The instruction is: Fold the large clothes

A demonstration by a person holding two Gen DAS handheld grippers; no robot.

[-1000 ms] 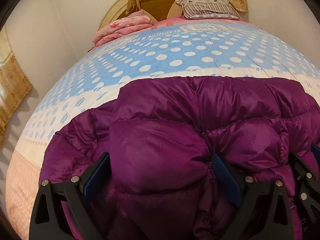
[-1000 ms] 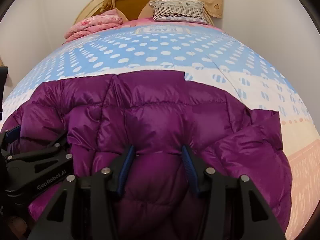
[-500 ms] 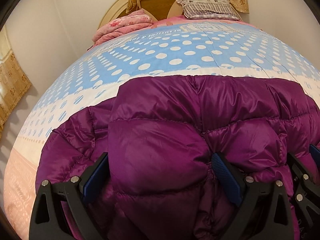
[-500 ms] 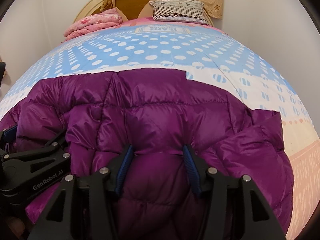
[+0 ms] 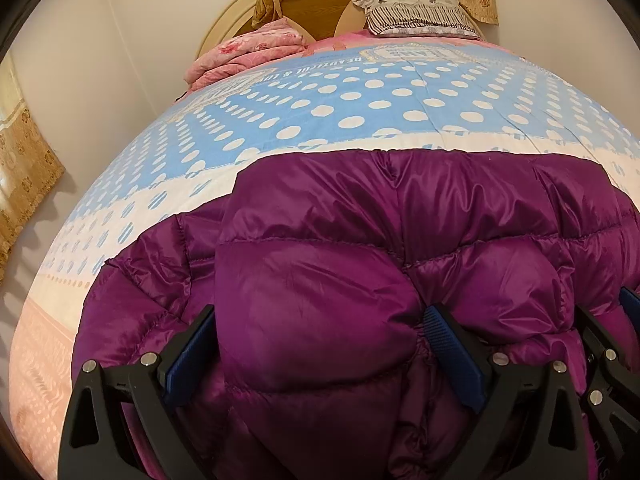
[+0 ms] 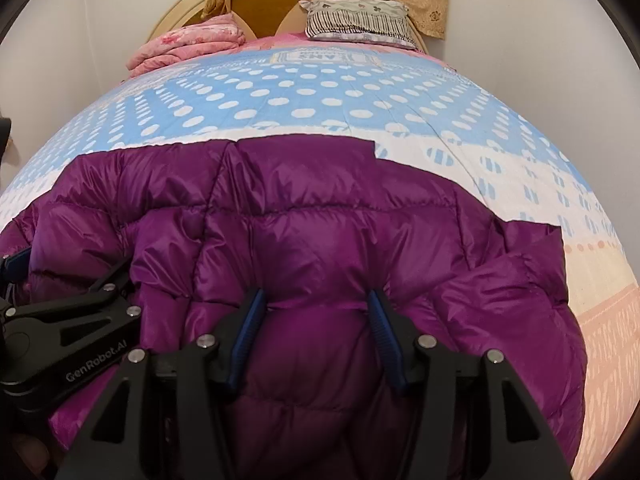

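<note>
Looking down along both claws, we see a purple down jacket (image 5: 400,240) lying across the foot end of the bed (image 5: 360,112), its long axis running from the bed's left side to its right side, square to the headboard (image 6: 256,4). Its straight far edge faces the headboard, and the near part bunches up toward us at the foot edge. In the right wrist view a flap of the jacket sticks out toward the bed's right edge, its corner resting on the pale band of the polka-dot bedspread (image 6: 320,92).

Our left claw (image 5: 320,344) stands wide, with a big puffed panel of the jacket swelling between its blue pads (image 5: 452,356); the pads touch the fabric on both sides, but we cannot tell whether they truly press it. Our right claw (image 6: 316,332) stands at a middling width and pinches a quilted fold of the jacket between its fingers, the fabric creased in at both pads (image 6: 248,336). The two claws sit close beside each other near the foot edge, the left one showing at the left rim of the right wrist view.

At the head end lie a folded pink blanket (image 6: 188,44) toward the left corner and a striped pillow (image 6: 356,24) toward the right.
</note>
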